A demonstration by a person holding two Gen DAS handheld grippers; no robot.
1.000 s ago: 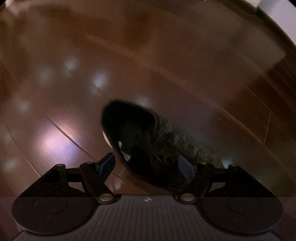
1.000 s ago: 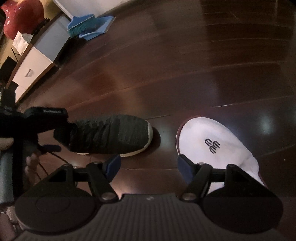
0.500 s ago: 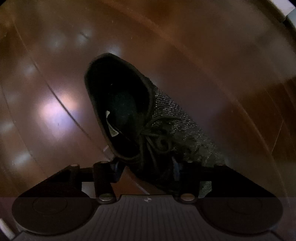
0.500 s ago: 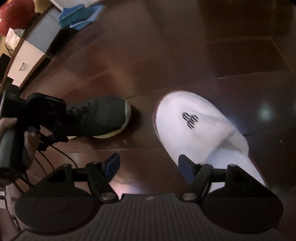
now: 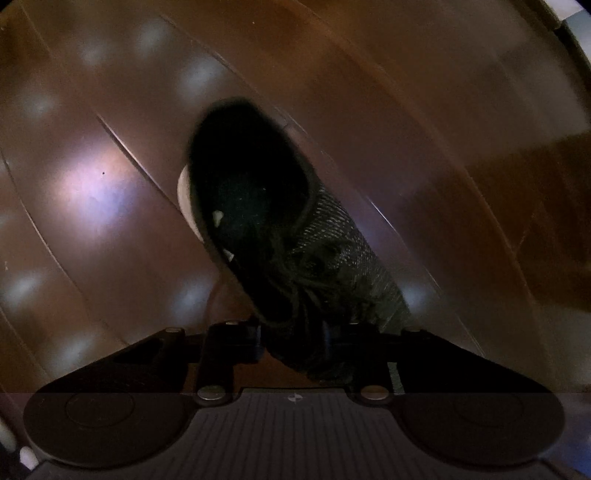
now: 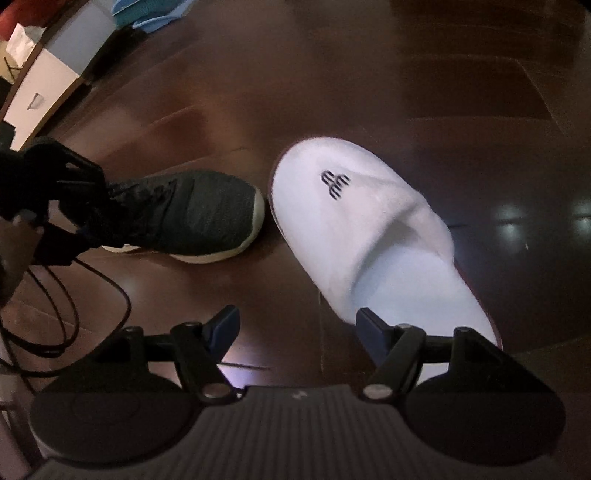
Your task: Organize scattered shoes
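Note:
A dark grey knit sneaker (image 5: 306, 251) with a white sole fills the middle of the left wrist view, its black opening pointing away from me. My left gripper (image 5: 293, 338) is shut on the sneaker's laced upper. In the right wrist view the same sneaker (image 6: 199, 214) rests on the floor with its toe to the right, held by the left gripper (image 6: 85, 206). A white slipper (image 6: 365, 236) with a dark logo lies just right of the toe. My right gripper (image 6: 295, 325) stands open above the floor, its right finger (image 6: 373, 332) at the slipper's heel edge.
Dark glossy wood floor (image 6: 369, 92) lies all around. A white drawer cabinet (image 6: 40, 92) and a blue dustpan with brush (image 6: 147, 14) stand at the far left. Black cables (image 6: 66, 314) loop on the floor below a hand (image 6: 14, 254) at the left.
The left gripper closed from open onto the sneaker's upper. The right gripper moved closer to the white slipper, which now reaches its right finger.

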